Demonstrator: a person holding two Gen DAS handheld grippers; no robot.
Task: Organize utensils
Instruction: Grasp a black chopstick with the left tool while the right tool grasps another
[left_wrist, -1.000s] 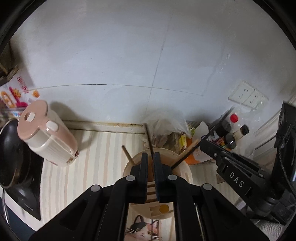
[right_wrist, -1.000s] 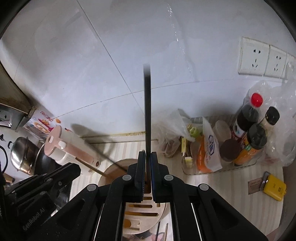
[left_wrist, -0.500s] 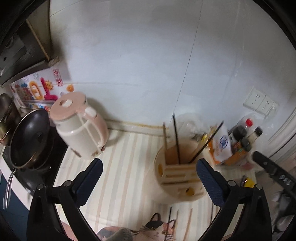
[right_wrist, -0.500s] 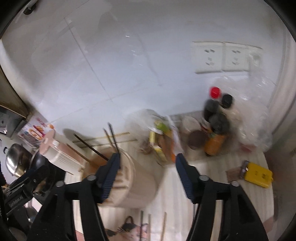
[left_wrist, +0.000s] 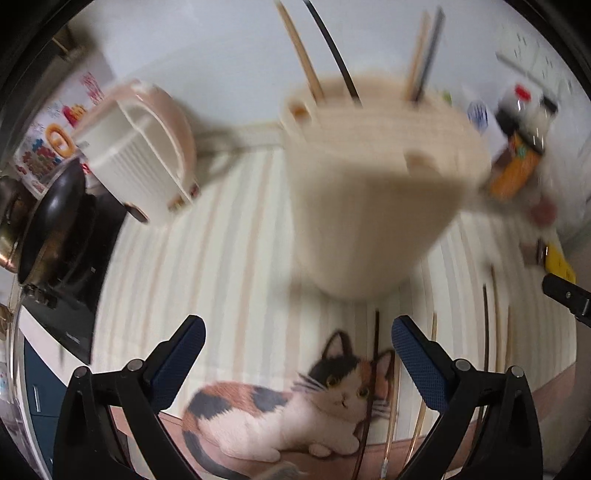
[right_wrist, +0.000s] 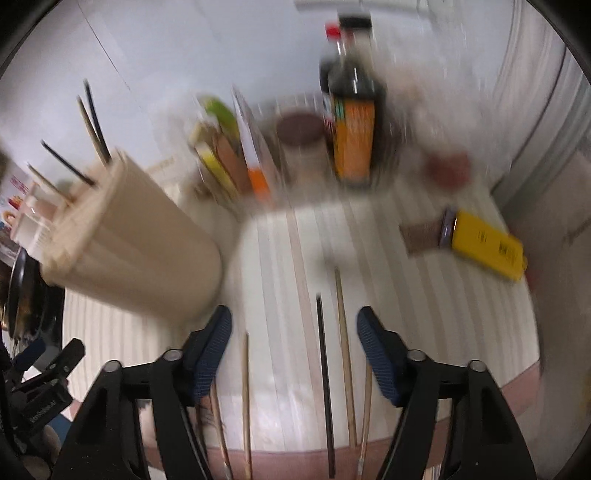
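Observation:
A beige utensil holder (left_wrist: 369, 192) stands on the striped counter with several chopsticks (left_wrist: 306, 62) upright in it. My left gripper (left_wrist: 297, 332) hangs wide open just in front of it, above loose chopsticks (left_wrist: 376, 354) that lie across a cat-print mat (left_wrist: 258, 410); nothing is between its fingers. In the right wrist view the holder (right_wrist: 136, 243) is at the left. My right gripper (right_wrist: 293, 325) points down over the counter, its jaws closing. A black chopstick (right_wrist: 323, 369) and a wooden one (right_wrist: 343, 350) lie between them, untouched. Another wooden chopstick (right_wrist: 245, 387) lies by the left finger.
A pink and white kettle (left_wrist: 140, 147) and a black pan (left_wrist: 48, 229) on a stove sit left of the holder. Behind are sauce bottles (right_wrist: 352, 110), food packets (right_wrist: 229, 158) and a yellow box (right_wrist: 487, 247) at the right. The counter's front edge runs just below the grippers.
Both grippers were shut on chopsticks over the holder, then opened and left them standing in it. Both have since dropped low over the loose chopsticks on the counter.

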